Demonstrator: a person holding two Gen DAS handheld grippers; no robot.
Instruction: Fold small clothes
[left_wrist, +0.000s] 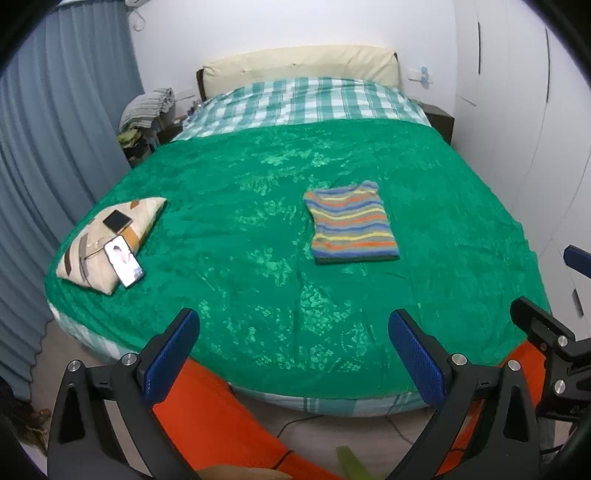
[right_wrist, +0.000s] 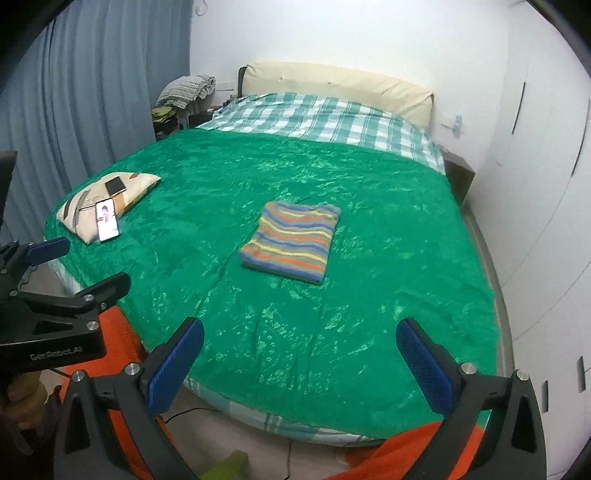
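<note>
A striped garment (left_wrist: 351, 223) in blue, orange and yellow lies folded into a neat rectangle on the green blanket (left_wrist: 258, 206), right of the bed's middle. It also shows in the right wrist view (right_wrist: 293, 240). My left gripper (left_wrist: 293, 325) is open and empty, held back over the bed's front edge, well short of the garment. My right gripper (right_wrist: 301, 334) is open and empty too, likewise near the front edge. The left gripper also shows at the left edge of the right wrist view (right_wrist: 74, 266).
A patterned pillow (left_wrist: 99, 240) at the bed's front left carries two phones (left_wrist: 123, 260). A checked sheet (left_wrist: 303, 101) and cream headboard (left_wrist: 299, 66) are at the far end. Blue curtains (left_wrist: 48, 147) hang left, white wardrobes (left_wrist: 524, 110) stand right. Orange fabric (left_wrist: 221, 421) lies below the bed's edge.
</note>
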